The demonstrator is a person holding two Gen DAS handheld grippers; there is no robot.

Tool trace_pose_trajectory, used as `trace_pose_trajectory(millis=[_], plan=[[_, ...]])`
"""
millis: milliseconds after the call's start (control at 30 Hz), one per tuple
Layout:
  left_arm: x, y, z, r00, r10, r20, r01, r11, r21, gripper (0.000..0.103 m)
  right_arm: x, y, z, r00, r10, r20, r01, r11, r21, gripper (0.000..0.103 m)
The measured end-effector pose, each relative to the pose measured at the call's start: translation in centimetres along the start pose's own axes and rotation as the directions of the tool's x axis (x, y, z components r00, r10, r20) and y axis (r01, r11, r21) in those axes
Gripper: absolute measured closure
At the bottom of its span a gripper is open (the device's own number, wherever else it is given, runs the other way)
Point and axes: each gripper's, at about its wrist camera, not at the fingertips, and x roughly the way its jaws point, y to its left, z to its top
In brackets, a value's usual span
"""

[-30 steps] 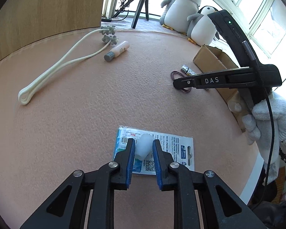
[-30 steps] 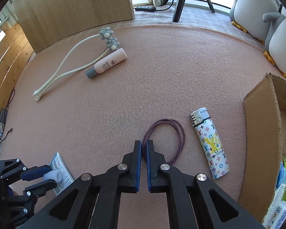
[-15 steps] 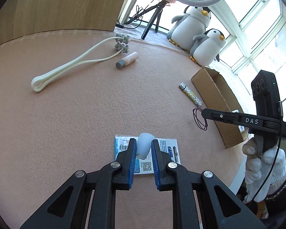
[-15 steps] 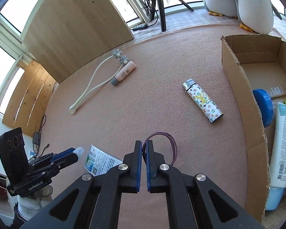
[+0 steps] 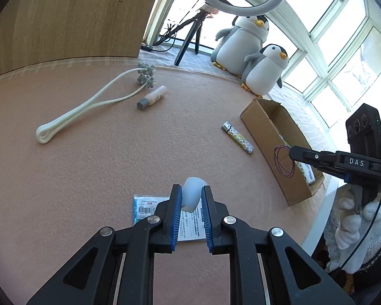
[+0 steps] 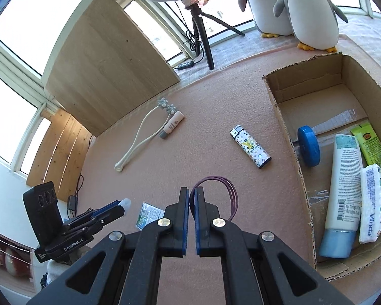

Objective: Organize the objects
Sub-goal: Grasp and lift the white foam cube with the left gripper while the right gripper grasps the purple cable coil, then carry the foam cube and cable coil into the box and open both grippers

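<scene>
Setting: pink felt-covered table (image 5: pixel 89 167) by a bright window; two plush penguins (image 5: pixel 254 58) and a ring light on a tripod behind it.

Left wrist view. Left gripper (image 5: pixel 191 203) pinches a pale, rounded object (image 5: pixel 193 197) between its blue pads. One second ago this object sat low over the printed packet (image 5: pixel 149 207); now it is lifted clear, and the packet lies flat on the felt beneath. Whether object and packet are joined I cannot tell. Farther off: a cream two-armed massager (image 5: pixel 89 104), with a small tube (image 5: pixel 152 96) beside its knobbed end. A patterned lighter (image 5: pixel 237 137) lies just beside the cardboard box (image 5: pixel 269 132). At right, a gloved hand carries the right gripper (image 5: pixel 292 152), from which a purple hair tie (image 5: pixel 283 161) dangles in front of the box's near wall. A second ago the tie lay on the felt.

Right wrist view. Right gripper (image 6: pixel 191 203) pads are pressed together on the hair tie (image 6: pixel 226 193), whose loops hang to the right of the tips. The felt below has dropped away against the earlier frames, so this is a lift. The box (image 6: pixel 299 167) is to the right and holds a blue-lidded item (image 6: pixel 308 148), a white lotion tube (image 6: pixel 345 190), a green tube (image 6: pixel 376 152) and a tissue pack (image 6: pixel 370 203). The lighter (image 6: pixel 251 150) lies between tie and box. The left gripper (image 6: pixel 114 208) is low at left.

Judgement: both picks done, both items in transit. Tie is nearest the box; release over the open interior should follow. Lighter, tube, massager and packet not yet collected. Risk: the thin tie slipping from the pads before it clears the wall.
</scene>
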Motion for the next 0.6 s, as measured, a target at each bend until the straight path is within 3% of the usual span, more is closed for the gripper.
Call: trace_pose_trajectory(millis=[333,600], plan=[[3.9,-7.9,3.3,0.997,-0.075,-0.017,0.077,0.987,0.14,0.086,-6.6,-3.9,1.4,0.985,-0.102,0.142,0.098,0.995,0.036,0.099],[8.4,-14.5,7.0,0.993,-0.115,-0.016,0.116,0.969,0.218,0.086,-9.3,-7.7,3.5,0.973,-0.144,0.179,0.136,0.989,0.06,0.099]])
